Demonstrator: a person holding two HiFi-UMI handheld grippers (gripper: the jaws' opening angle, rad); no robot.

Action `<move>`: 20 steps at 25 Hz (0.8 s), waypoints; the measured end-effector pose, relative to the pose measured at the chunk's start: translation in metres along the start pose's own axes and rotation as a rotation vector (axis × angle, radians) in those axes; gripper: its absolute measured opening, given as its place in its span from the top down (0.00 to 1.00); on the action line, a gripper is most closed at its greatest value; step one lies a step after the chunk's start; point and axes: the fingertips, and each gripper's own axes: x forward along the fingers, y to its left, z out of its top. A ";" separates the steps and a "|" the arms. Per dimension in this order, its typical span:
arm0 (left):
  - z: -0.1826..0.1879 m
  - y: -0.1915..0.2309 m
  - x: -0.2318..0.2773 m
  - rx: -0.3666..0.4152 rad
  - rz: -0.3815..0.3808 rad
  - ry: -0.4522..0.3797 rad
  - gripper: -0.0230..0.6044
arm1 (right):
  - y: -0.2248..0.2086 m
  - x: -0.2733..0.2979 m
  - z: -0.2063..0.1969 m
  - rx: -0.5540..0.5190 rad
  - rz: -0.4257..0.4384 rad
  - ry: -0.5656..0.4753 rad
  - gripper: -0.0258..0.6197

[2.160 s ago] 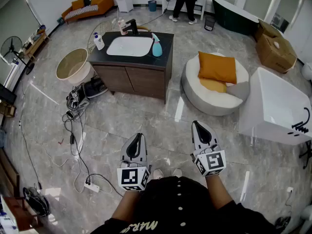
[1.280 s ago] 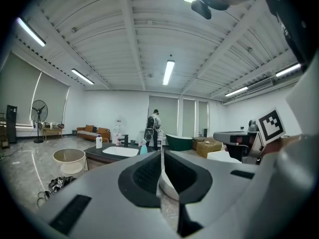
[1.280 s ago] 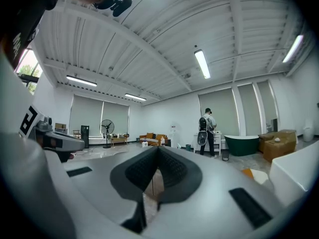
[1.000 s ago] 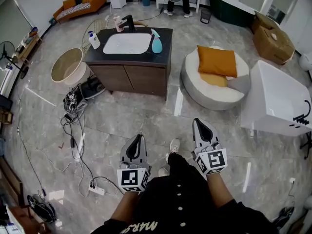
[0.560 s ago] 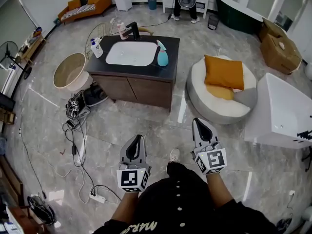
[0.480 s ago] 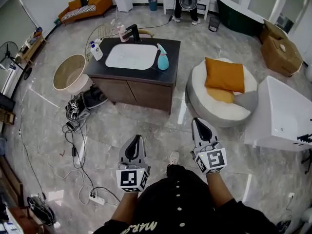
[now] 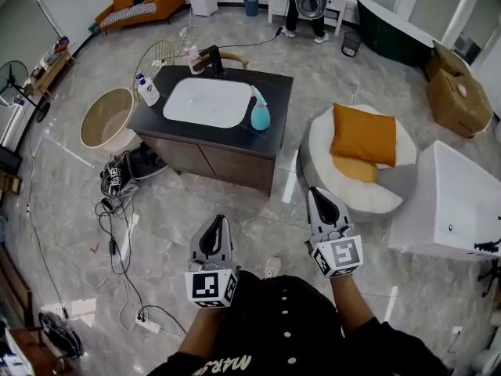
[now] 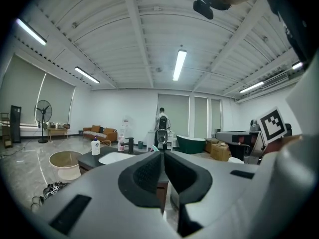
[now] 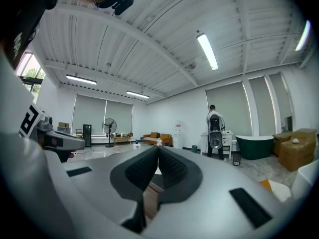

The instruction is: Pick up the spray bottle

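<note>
With the left gripper (image 7: pixel 216 227) and right gripper (image 7: pixel 319 200) both pressed together, well apart from the spray bottle (image 7: pixel 260 115) on the table (image 7: pixel 275 129) beside the sink (image 7: pixel 207 103), arriving unopened could knock it over.

Head view steeply down, gripper views level along jaws, all sharing far sink cabinet (image 7: pixel 235 159)
</note>
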 end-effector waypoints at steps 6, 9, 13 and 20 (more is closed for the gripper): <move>-0.003 0.005 0.029 -0.005 0.008 0.026 0.92 | -0.013 0.029 -0.007 0.010 0.022 0.024 0.97; -0.003 0.011 0.048 -0.007 0.004 0.026 0.92 | -0.020 0.047 -0.011 0.011 0.020 0.028 0.97; -0.002 0.022 0.081 -0.011 -0.011 0.024 0.92 | -0.032 0.077 -0.013 0.010 0.010 0.024 0.97; 0.015 0.055 0.158 -0.003 -0.034 0.016 0.92 | -0.055 0.149 -0.012 0.001 -0.009 0.034 0.97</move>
